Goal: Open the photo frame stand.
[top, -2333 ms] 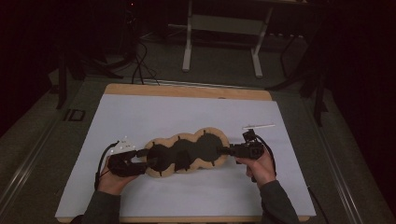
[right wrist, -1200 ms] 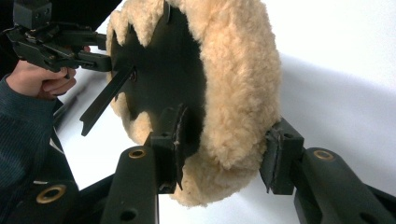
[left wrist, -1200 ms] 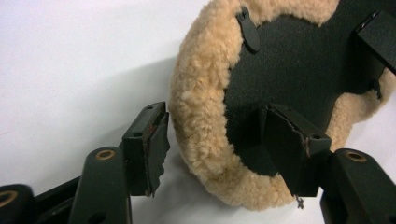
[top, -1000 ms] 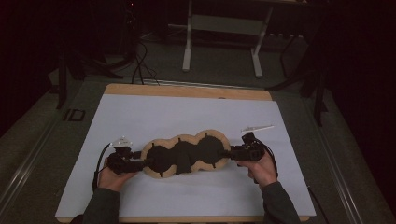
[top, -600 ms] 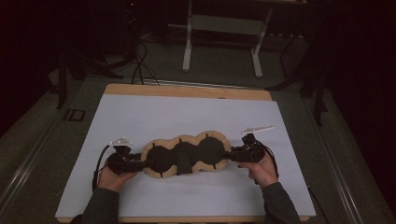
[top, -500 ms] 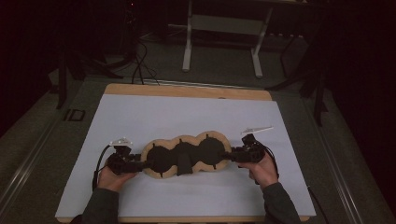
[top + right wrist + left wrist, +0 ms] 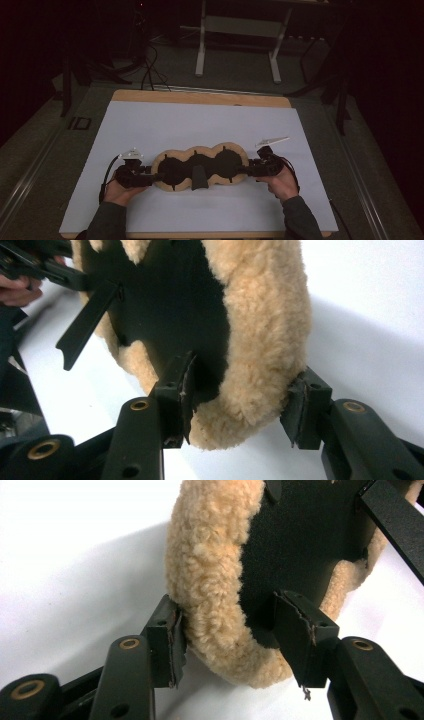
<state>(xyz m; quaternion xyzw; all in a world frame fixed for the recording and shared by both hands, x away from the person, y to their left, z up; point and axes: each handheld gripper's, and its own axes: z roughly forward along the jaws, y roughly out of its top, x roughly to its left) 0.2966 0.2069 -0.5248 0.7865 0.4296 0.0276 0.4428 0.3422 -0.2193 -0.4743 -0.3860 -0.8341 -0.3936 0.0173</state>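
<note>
1. The left gripper (image 7: 225,630) has just been closing its jaws around the near end of the fleece pad (image 7: 200,166); one pad touches the fleece rim, the other stands just clear of the black face.
2. The right gripper (image 7: 240,400) has been opening; the far end of the pad sits between its jaws, loosely if touched at all.
3. It looks like a re-grip before moving the pad.
4. Both hands lie low on the white sheet (image 7: 200,120), grippers pointing inward at each other.

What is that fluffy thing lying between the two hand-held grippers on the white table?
In the high view, a tan fleece pad with three black round panels and a black strap spans the stretch from the left gripper to the right gripper.
</note>
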